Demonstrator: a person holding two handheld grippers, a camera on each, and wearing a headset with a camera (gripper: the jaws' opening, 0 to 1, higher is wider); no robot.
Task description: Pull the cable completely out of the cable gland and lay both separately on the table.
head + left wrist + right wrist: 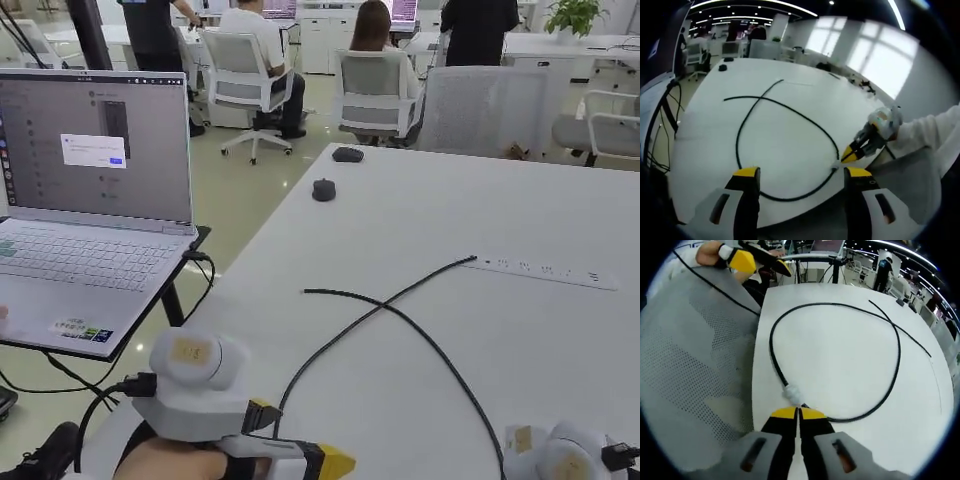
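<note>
fingers of the left gripper stand wide apart with nothing between them, their yellow tips over the counter's near edge, short of the cable gland. fingers of the right gripper are pressed together, tip against tip, just behind the cable gland where the black cable leaves it; whether they pinch the cable there i cannot tell.

the cable gland is a small white piece lying on the counter close to its edge, and the cable is threaded through it, running out on both sides. from the gland the cable sweeps away across the counter in one wide loop, its two runs crossing each other on the far side of the loop from the gland. both loose ends lie on the counter beyond that crossing.

seen from the left gripper view, the right gripper reaches in from the side with its yellow tips touching or nearly touching the gland, and a white sleeve shows behind it. a grey mesh surface lies just off the counter edge beside the gland. well past the loop from the gland lie a white power strip and a dark mouse.
</note>
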